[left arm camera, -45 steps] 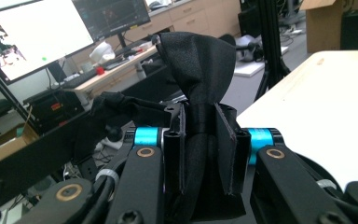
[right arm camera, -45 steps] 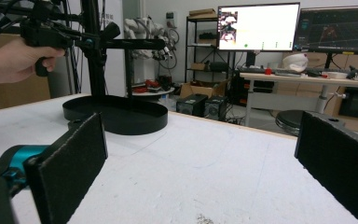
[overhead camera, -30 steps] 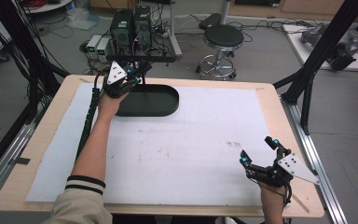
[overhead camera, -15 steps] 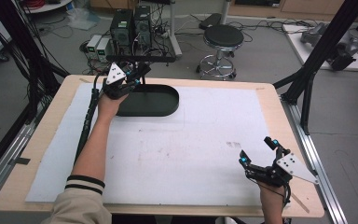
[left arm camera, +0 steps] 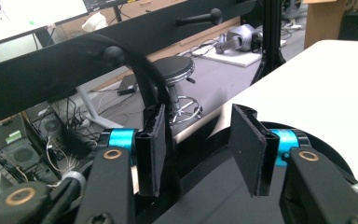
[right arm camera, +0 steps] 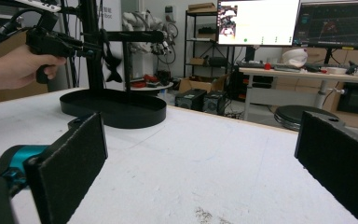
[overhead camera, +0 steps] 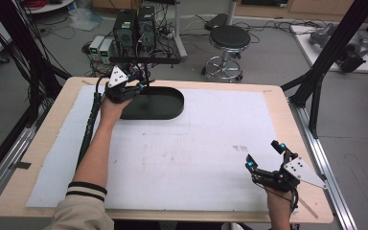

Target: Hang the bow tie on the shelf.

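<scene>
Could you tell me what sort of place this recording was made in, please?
Most likely a robotics lab or workshop: desktop computer towers with tangled cables stand on the grey floor behind the pale wooden table, wide monitors showing software sit on a desk, and a round black stool stands nearby.

- The left tongs (overhead camera: 141,85) hide part of the black stand's tray (overhead camera: 165,103) at 9 o'clock.
- The stand's post (left arm camera: 151,88) runs down behind one pad.
- The right-hand pad (right arm camera: 342,163) is cut off at 3 o'clock.
</scene>
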`<state>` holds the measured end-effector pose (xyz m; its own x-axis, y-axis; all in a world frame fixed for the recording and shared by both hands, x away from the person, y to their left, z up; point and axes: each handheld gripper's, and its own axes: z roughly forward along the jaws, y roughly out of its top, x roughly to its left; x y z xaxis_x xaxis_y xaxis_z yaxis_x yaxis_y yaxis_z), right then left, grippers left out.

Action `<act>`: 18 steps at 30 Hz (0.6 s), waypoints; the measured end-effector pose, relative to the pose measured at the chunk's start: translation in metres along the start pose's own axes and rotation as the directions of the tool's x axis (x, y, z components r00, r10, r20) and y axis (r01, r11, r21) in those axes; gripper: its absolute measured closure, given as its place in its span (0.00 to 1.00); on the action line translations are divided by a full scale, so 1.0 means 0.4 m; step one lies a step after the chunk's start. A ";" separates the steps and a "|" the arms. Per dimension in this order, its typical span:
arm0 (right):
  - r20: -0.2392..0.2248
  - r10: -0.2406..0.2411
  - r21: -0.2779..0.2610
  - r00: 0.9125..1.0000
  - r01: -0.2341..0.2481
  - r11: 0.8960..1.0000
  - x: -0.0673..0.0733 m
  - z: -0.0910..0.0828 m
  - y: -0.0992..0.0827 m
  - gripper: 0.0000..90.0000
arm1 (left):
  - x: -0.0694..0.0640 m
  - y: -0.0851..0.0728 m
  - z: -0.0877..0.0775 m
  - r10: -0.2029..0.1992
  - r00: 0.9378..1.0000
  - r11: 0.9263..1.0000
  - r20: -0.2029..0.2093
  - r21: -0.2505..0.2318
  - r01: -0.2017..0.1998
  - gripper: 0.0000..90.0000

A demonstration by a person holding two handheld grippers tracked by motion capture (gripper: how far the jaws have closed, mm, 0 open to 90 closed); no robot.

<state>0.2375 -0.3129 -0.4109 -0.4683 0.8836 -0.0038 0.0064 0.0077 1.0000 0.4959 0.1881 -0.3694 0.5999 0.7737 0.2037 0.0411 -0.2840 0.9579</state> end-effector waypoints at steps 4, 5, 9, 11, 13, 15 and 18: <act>0.000 0.002 -0.001 1.000 -0.002 1.000 0.001 -0.001 0.000 0.02 | 0.001 -0.001 -0.007 -0.014 1.000 1.000 -0.005 -0.005 0.014 0.52; 0.000 0.000 -0.002 1.000 0.000 1.000 0.000 -0.001 0.000 0.02 | 0.000 -0.002 -0.009 -0.016 1.000 1.000 -0.006 -0.007 0.016 0.50; -0.002 0.003 -0.004 1.000 -0.003 1.000 0.001 0.000 0.001 0.02 | -0.004 0.004 -0.017 -0.048 0.999 0.999 -0.006 0.014 0.048 0.36; -0.004 -0.001 -0.005 1.000 0.001 1.000 0.000 0.000 0.001 0.02 | -0.008 0.011 -0.023 -0.061 0.998 0.998 -0.011 0.021 0.062 0.32; -0.005 0.000 -0.006 1.000 0.000 1.000 0.001 0.001 0.001 0.02 | -0.015 0.021 -0.031 -0.070 0.998 0.997 0.003 0.029 0.070 0.29; -0.005 0.007 -0.004 1.000 -0.007 1.000 0.001 -0.001 0.001 0.02 | -0.020 0.029 -0.038 -0.082 0.997 0.996 0.011 0.034 0.082 0.21; -0.004 0.011 -0.010 1.000 -0.011 1.000 0.000 -0.002 0.002 0.02 | -0.029 0.043 -0.054 -0.101 0.995 0.994 0.008 0.039 0.101 0.13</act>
<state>0.2368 -0.3134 -0.4100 -0.4716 0.8818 0.0072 0.0025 -0.0068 1.0000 0.4725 0.1865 -0.3508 0.5991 0.7939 0.1038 0.1329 -0.2265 0.9649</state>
